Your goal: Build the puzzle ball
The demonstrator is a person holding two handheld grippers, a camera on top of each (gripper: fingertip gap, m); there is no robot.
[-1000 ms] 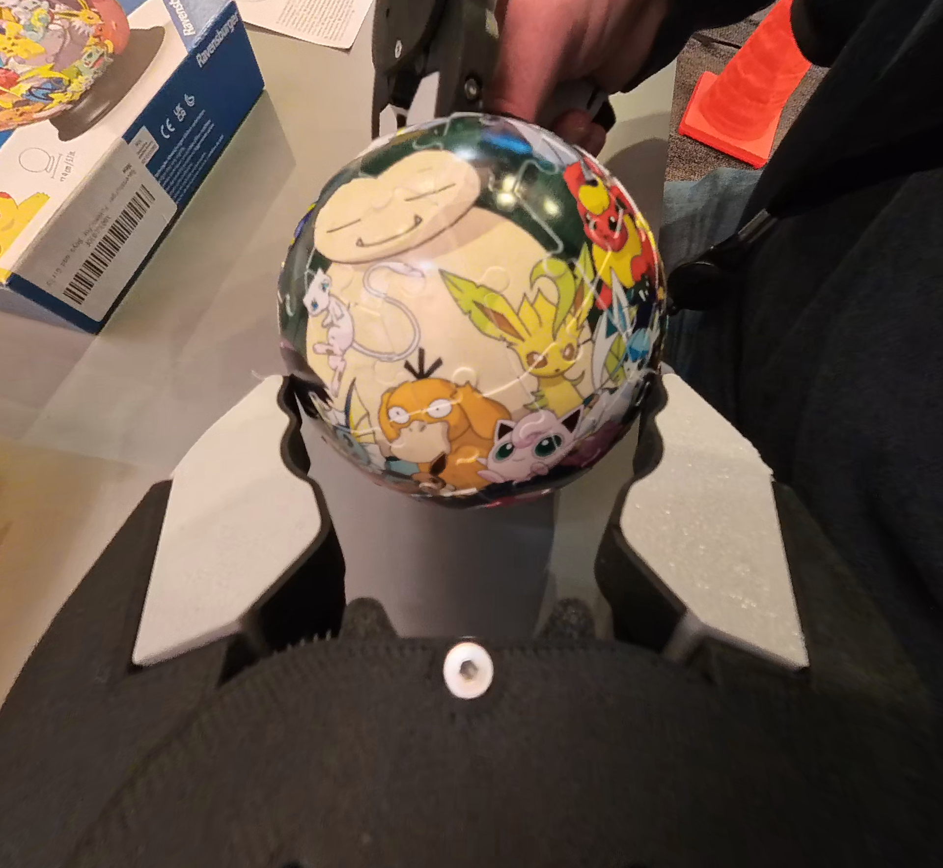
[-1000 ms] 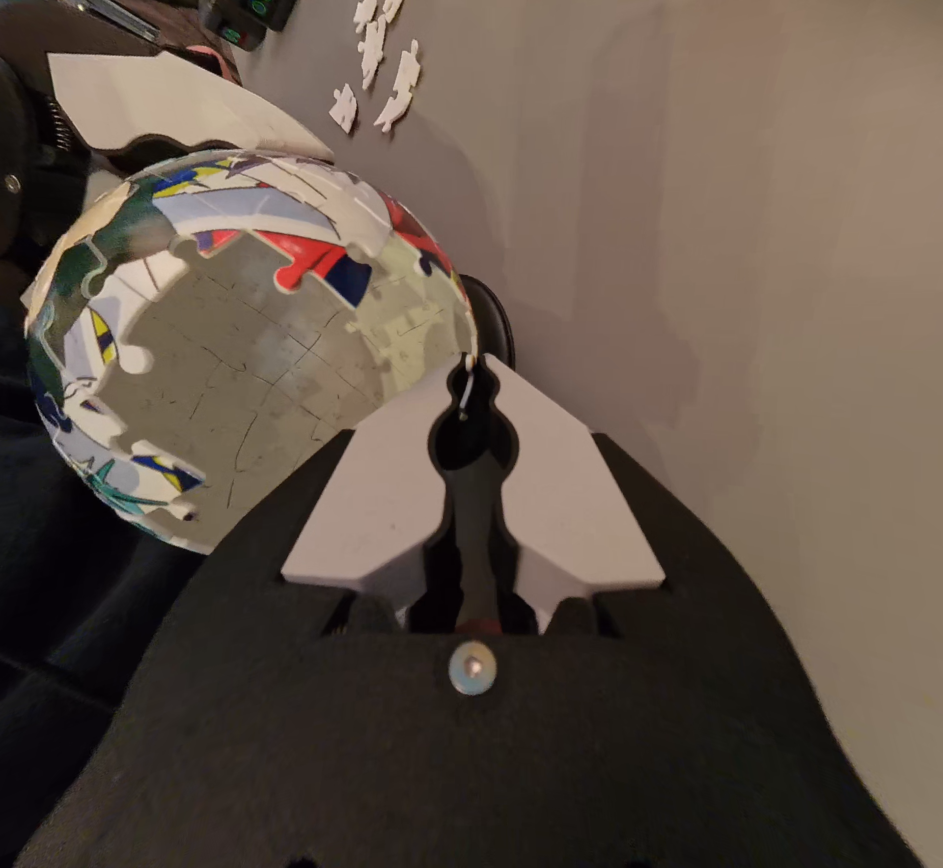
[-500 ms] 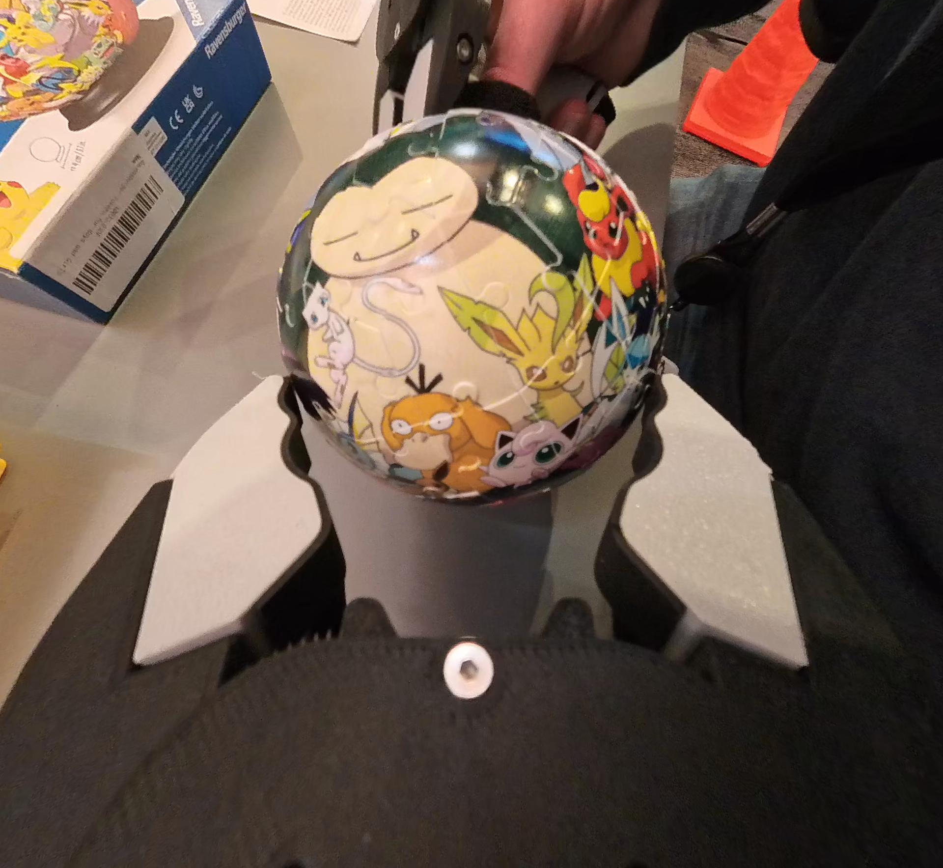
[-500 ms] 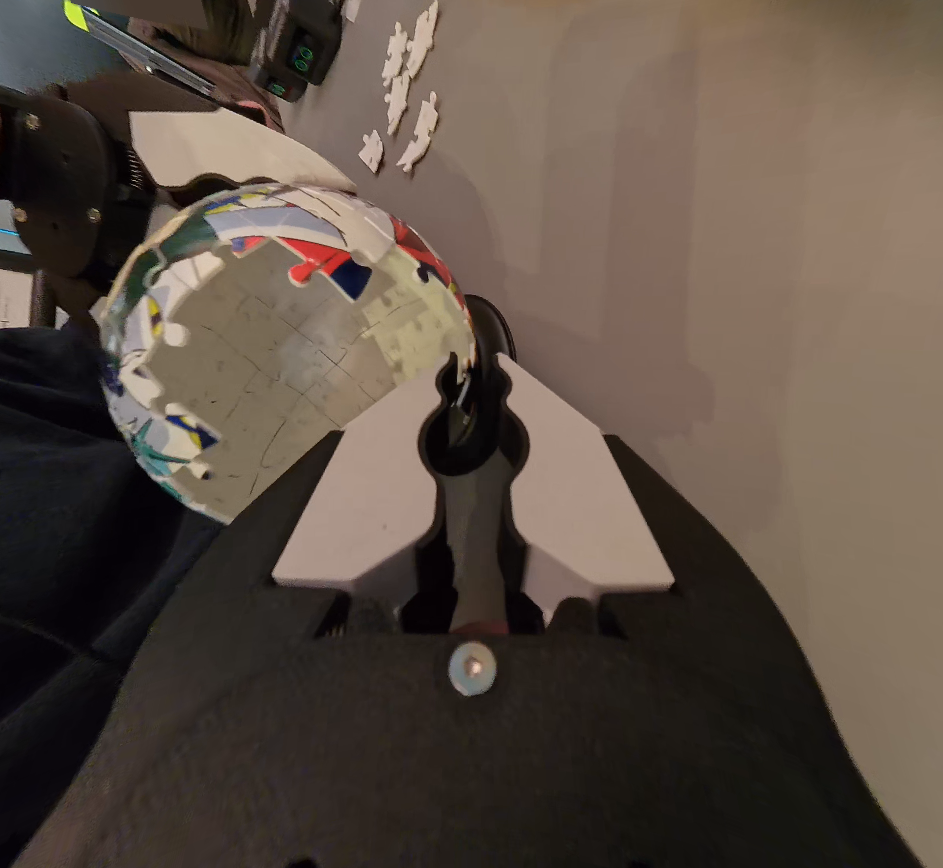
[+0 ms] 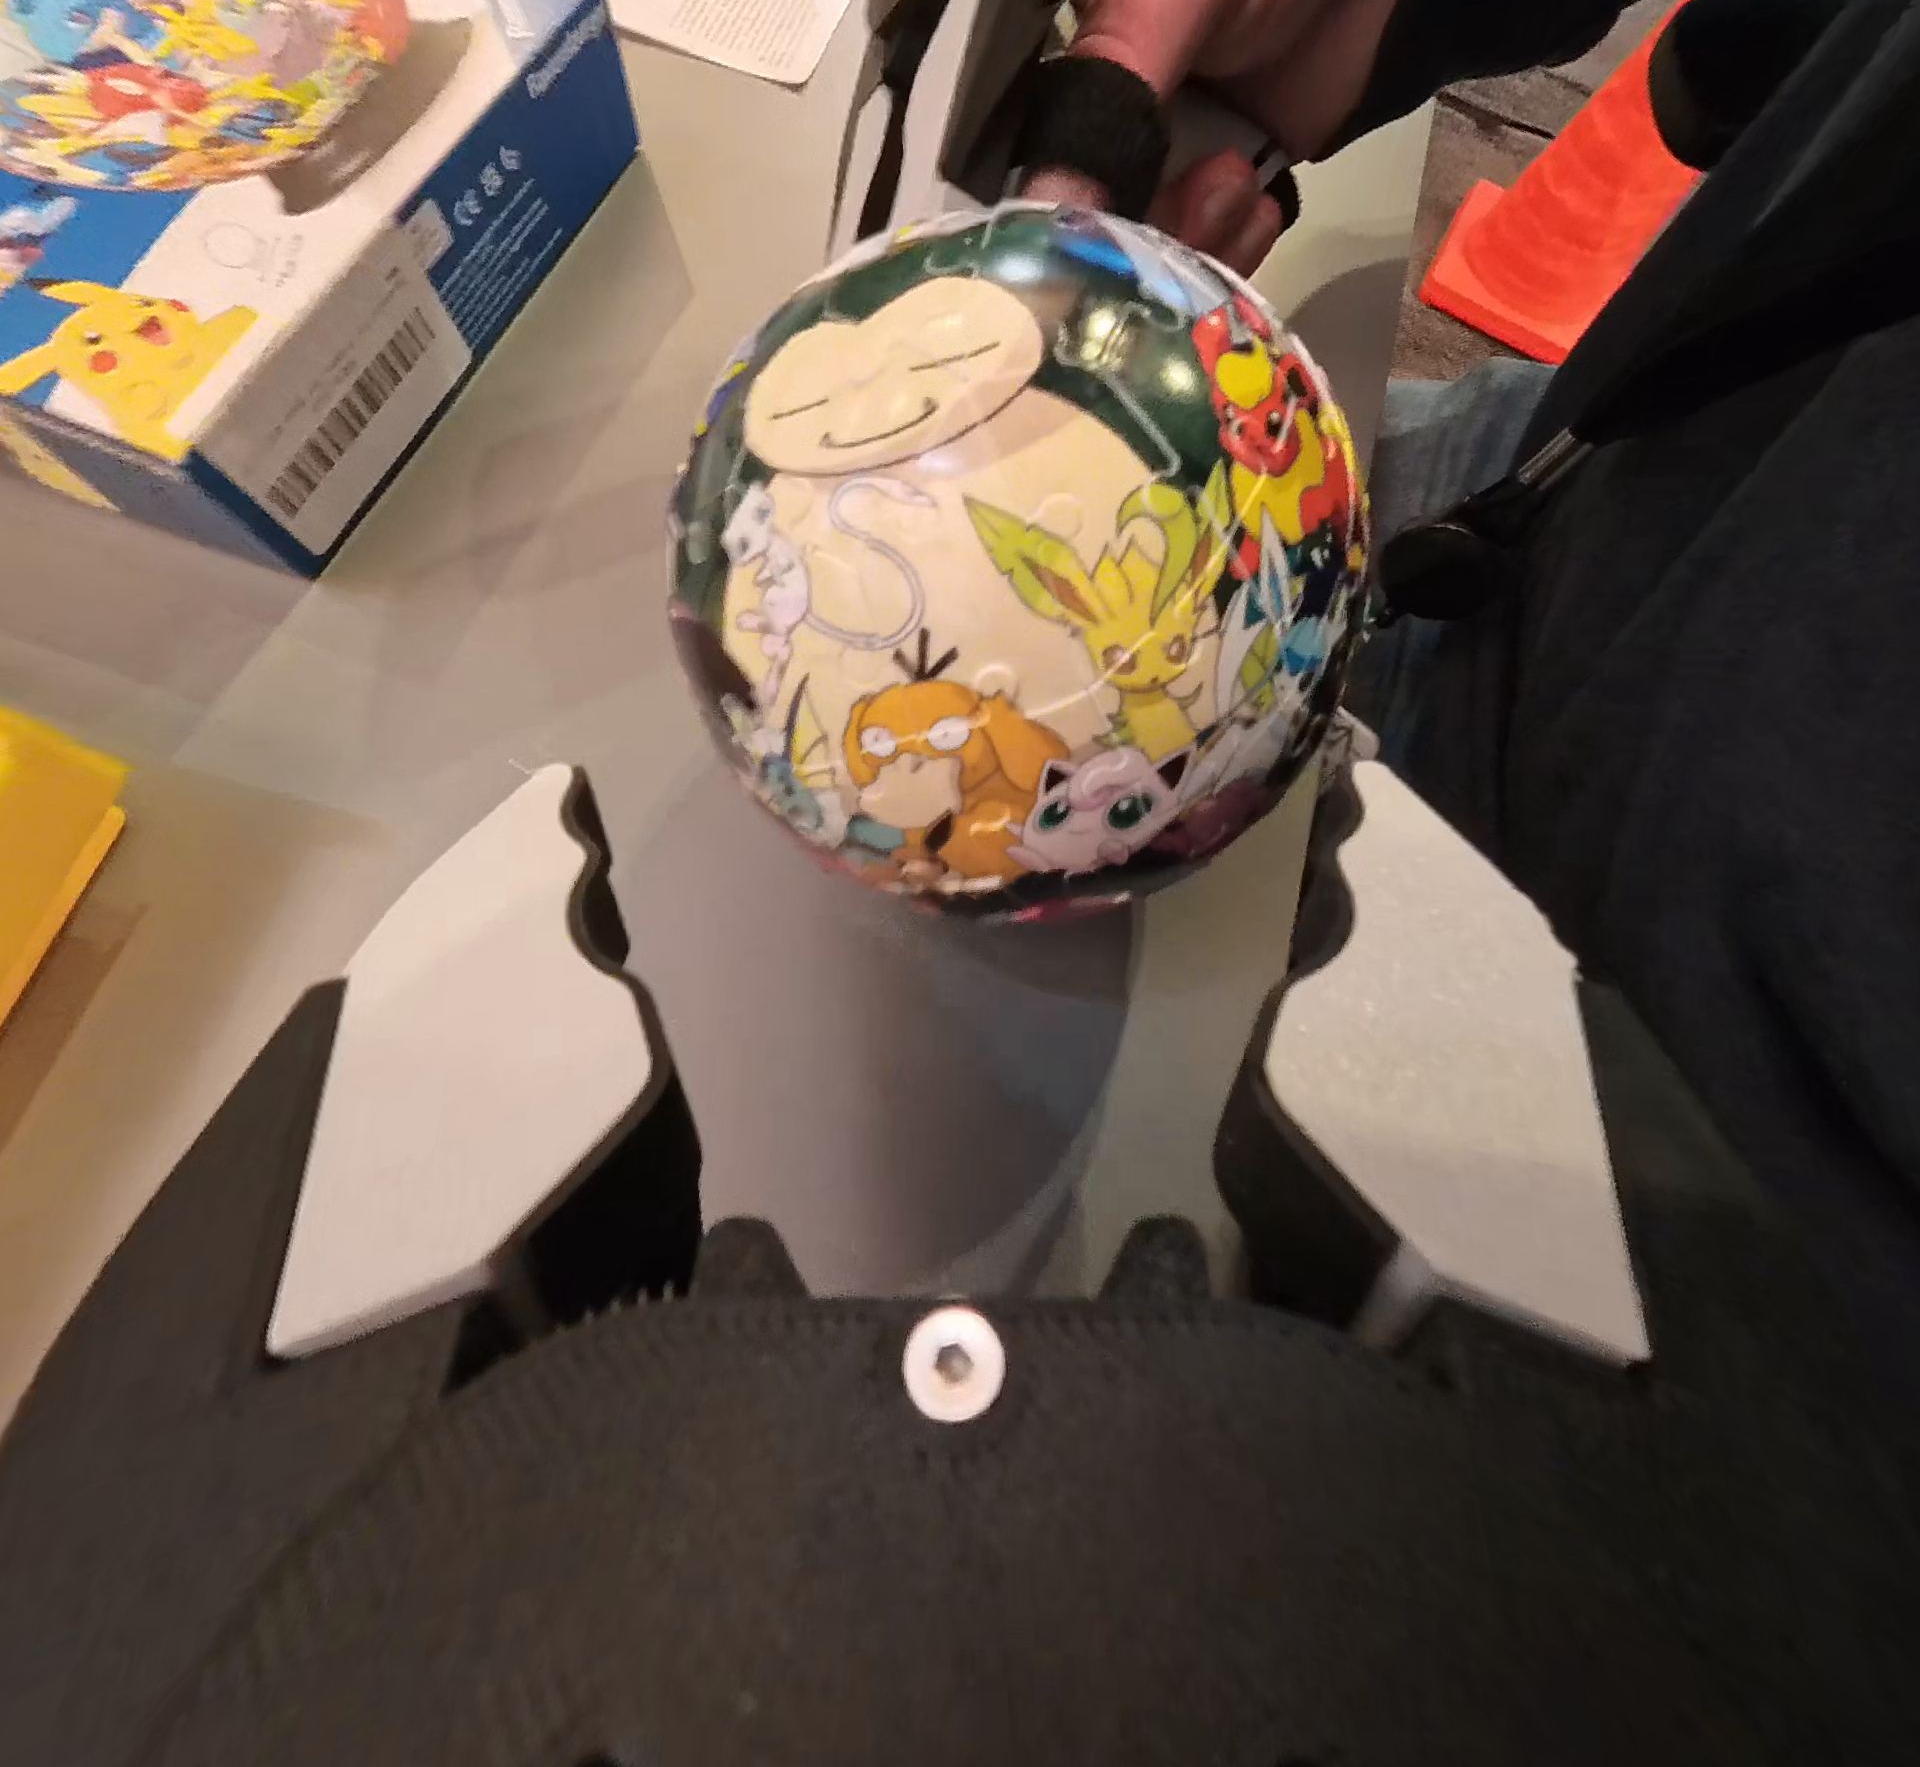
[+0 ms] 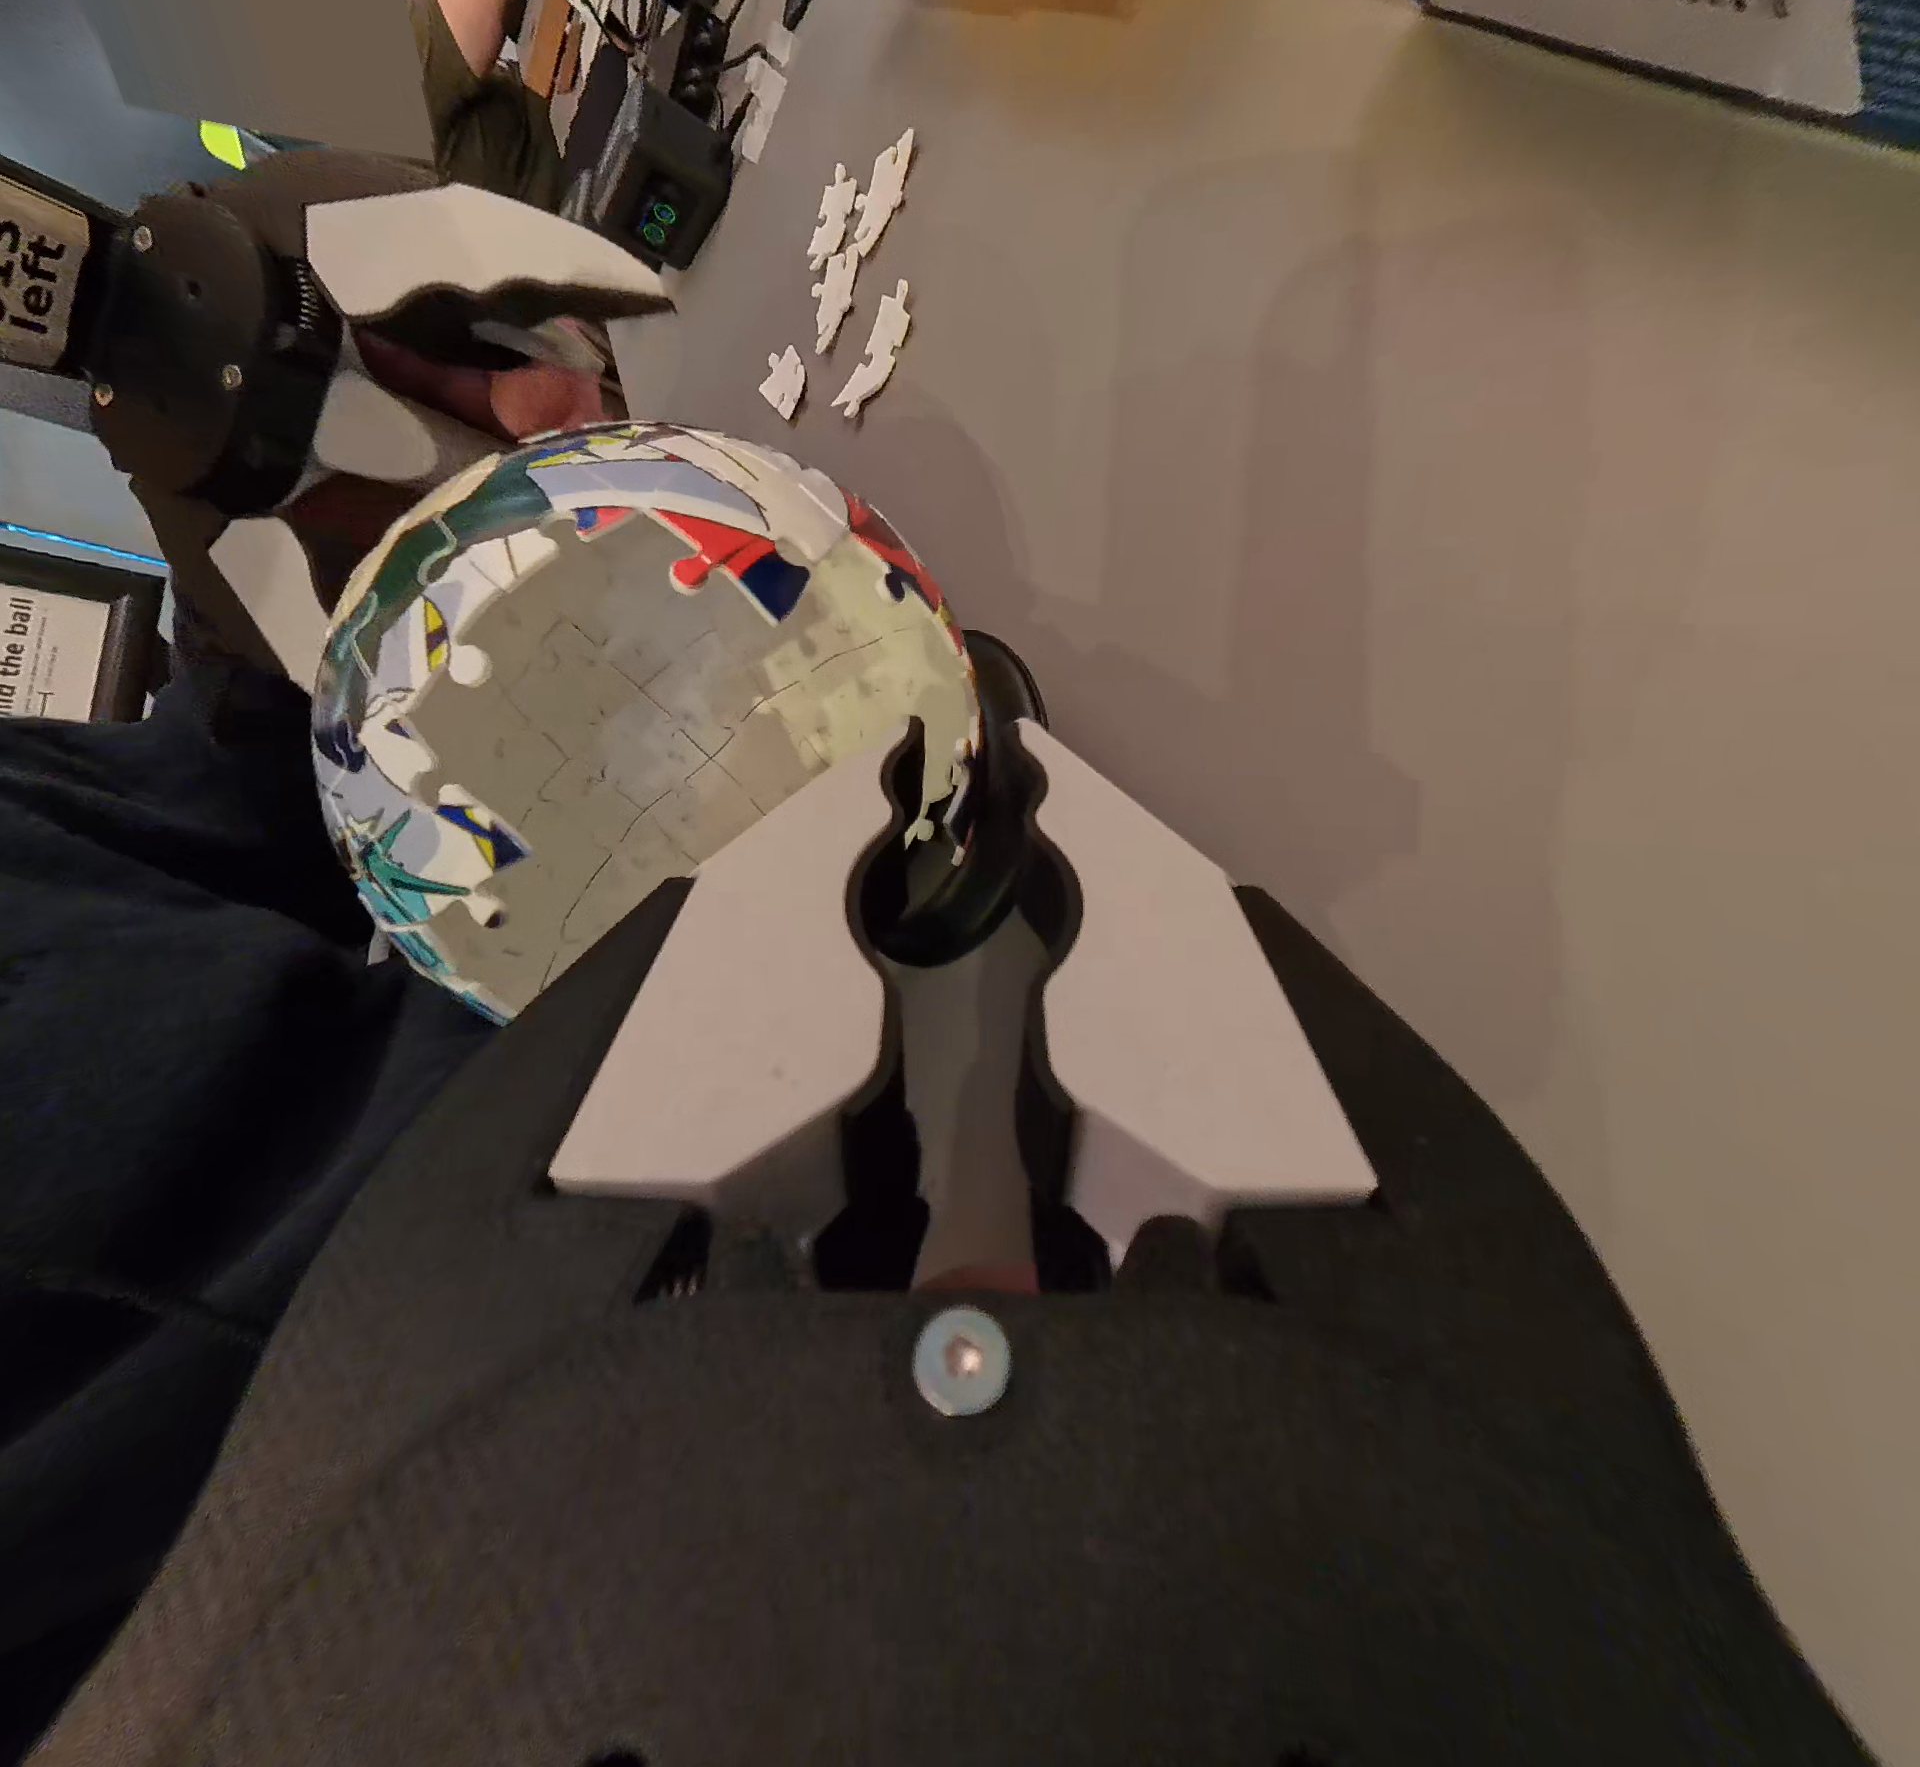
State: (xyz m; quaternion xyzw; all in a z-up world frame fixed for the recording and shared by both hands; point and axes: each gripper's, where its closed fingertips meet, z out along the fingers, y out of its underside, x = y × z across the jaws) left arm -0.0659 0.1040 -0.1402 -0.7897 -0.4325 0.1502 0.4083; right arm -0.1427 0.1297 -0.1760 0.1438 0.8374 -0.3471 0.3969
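We hold our left tongs [image 5: 961,844] spread wide, while our right tongs [image 6: 961,782] stand nearly closed, pinching something thin.

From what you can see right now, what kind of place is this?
Probably an indoor work or demonstration space, not a home. A grey table holds loose puzzle pieces beside electronic devices with cables, and an orange traffic cone stands on the floor.

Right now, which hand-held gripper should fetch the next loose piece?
Left. The left hand-held gripper is open and grips nothing. The right hand-held gripper is shut on the open rim of the puzzle ball, so it must keep holding. Loose white pieces lie on the table.
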